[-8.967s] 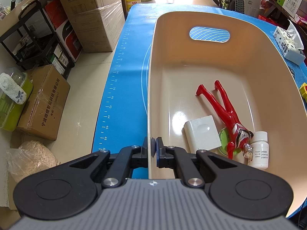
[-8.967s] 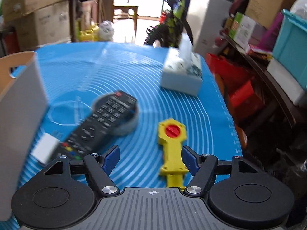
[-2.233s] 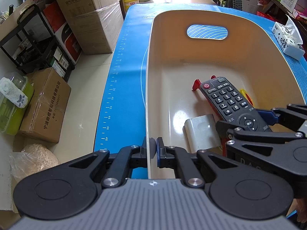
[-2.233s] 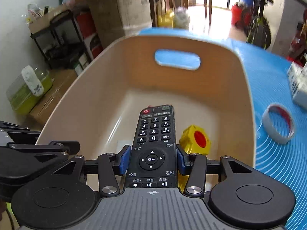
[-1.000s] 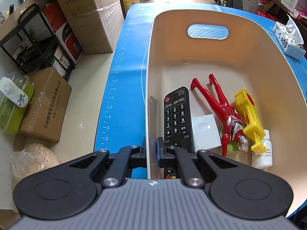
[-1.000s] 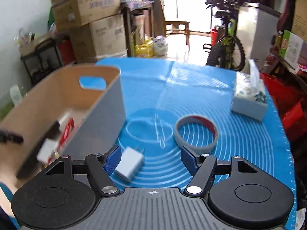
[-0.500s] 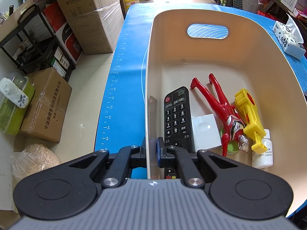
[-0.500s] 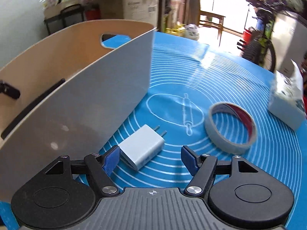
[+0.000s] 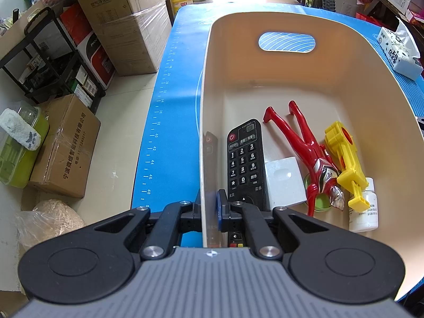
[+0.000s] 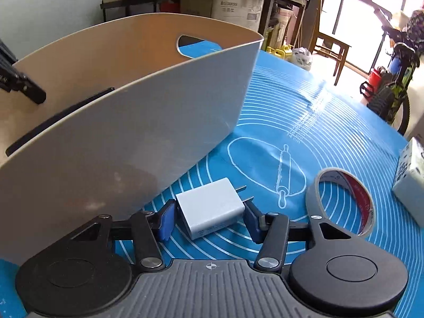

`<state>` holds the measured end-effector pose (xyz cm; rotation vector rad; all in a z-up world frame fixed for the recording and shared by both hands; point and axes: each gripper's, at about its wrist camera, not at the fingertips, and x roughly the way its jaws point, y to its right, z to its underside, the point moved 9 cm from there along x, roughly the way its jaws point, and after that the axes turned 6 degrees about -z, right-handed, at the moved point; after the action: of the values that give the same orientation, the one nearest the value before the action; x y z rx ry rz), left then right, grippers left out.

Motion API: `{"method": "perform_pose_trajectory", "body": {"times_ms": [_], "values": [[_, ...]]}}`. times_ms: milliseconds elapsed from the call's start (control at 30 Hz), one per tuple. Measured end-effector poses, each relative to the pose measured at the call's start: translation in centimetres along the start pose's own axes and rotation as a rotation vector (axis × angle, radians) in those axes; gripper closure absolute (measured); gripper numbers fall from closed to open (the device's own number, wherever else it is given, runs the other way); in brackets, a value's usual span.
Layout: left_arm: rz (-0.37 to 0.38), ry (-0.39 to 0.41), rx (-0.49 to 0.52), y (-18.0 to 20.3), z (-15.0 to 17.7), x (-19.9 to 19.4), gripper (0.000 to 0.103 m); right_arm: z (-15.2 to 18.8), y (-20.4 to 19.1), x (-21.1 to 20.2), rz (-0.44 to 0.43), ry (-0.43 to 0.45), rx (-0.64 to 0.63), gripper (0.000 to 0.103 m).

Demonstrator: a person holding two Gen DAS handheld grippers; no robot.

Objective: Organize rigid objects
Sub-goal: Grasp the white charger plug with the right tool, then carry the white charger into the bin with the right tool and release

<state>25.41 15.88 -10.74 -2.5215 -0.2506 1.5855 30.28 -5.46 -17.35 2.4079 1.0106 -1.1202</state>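
Observation:
My left gripper (image 9: 209, 210) is shut on the near left rim of the beige bin (image 9: 291, 21). In the bin lie a black remote (image 9: 245, 159), a white box (image 9: 285, 180), a red toy figure (image 9: 307, 143), a yellow toy (image 9: 345, 156) and a white bottle (image 9: 364, 213). In the right wrist view my right gripper (image 10: 209, 220) is open around a white plug charger (image 10: 210, 208) that lies on the blue mat beside the bin's grey outer wall (image 10: 132, 137). Its pads (image 10: 165, 221) stand close to the charger's sides with small gaps.
A roll of tape (image 10: 341, 198) lies on the blue mat (image 10: 291, 111) right of the charger. A tissue pack (image 10: 410, 175) sits at the mat's right edge; it also shows in the left wrist view (image 9: 400, 49). Cardboard boxes (image 9: 63, 145) and a shelf stand on the floor to the left.
My right gripper has moved down and forward so the charger now lies between its fingers, and the fingers have narrowed around it. The left gripper and the bin have not moved.

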Motion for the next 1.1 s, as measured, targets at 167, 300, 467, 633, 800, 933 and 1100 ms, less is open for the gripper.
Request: {"method": "perform_pose_trajectory", "body": {"times_ms": [167,300,467,633,800,933,1100], "values": [[0.002,0.000,0.000,0.0,0.0,0.0,0.093,0.0,0.8,-1.2,0.067,0.030,0.047,0.045],[0.001,0.000,-0.001,0.0,0.0,0.0,0.093,-0.5,1.5,-3.7,0.120,0.073,0.059,0.045],[0.000,-0.002,-0.003,0.1,0.0,0.0,0.093,-2.4,1.7,-6.9,0.175,0.135,0.052,0.045],[0.002,-0.002,-0.004,0.1,0.0,0.0,0.093,-5.1,0.7,-9.9,0.201,0.213,0.048,0.045],[0.002,-0.002,-0.005,0.1,-0.1,0.0,0.093,-8.5,-0.9,-11.4,0.181,0.285,0.042,0.045],[0.002,-0.002,-0.005,0.1,-0.1,0.0,0.094,-10.5,-2.9,-11.4,0.168,0.301,0.035,0.045],[0.002,-0.002,-0.003,0.1,-0.1,0.0,0.094,-12.5,-4.3,-10.3,0.163,0.299,0.063,0.045]]}}
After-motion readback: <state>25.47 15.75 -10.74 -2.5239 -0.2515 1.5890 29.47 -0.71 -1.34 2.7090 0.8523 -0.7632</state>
